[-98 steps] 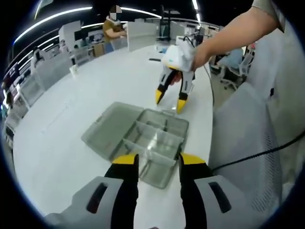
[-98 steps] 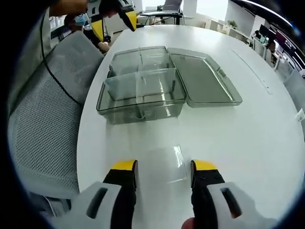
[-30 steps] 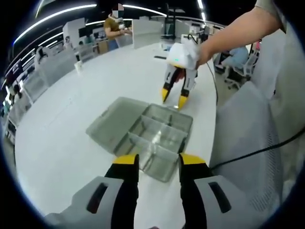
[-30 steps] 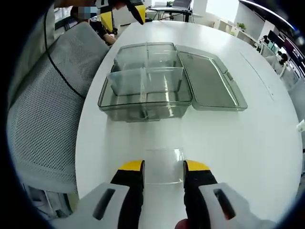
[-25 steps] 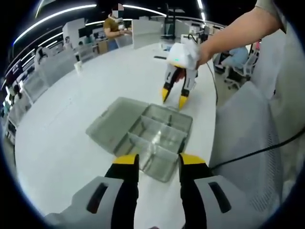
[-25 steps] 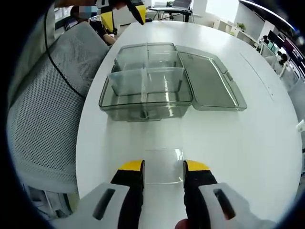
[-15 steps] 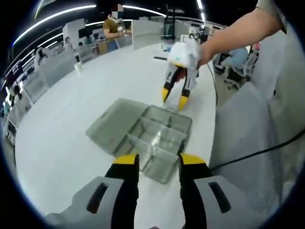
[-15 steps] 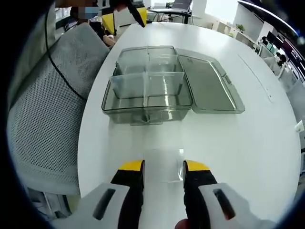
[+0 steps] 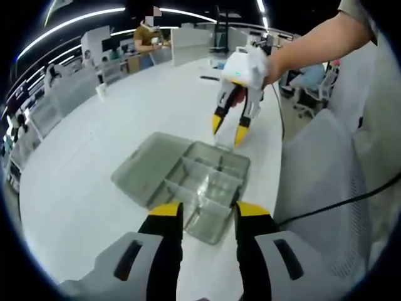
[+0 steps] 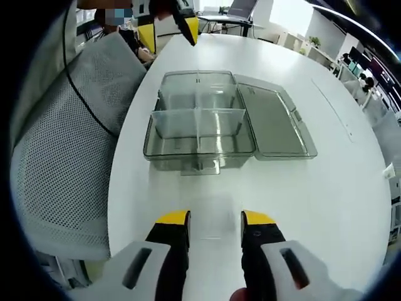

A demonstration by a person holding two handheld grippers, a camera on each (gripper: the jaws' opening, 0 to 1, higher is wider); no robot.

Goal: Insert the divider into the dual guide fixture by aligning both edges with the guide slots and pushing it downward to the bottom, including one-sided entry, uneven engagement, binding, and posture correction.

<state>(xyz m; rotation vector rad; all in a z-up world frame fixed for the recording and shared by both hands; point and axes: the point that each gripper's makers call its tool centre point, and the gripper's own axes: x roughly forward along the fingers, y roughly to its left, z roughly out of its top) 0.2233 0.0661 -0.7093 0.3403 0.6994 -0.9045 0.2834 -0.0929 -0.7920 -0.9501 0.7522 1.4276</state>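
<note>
We see the right gripper (image 10: 214, 221) grasping the clear divider (image 10: 214, 224) above the table (image 10: 338, 188), near the fixture (image 10: 199, 128); the left gripper (image 9: 202, 212) is released.

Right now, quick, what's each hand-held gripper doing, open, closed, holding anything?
Left hand-held gripper: open, holding nothing, above the clear box.
Right hand-held gripper: shut on the clear divider, short of the box.

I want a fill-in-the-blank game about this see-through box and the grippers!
1. The box sits on a ____ table.
2. The box's lid is ____.
3. The tips of the right gripper are coloured ____.
4. Beside the table stands a mesh ____.

Missing words: white; open; yellow; chair
</note>
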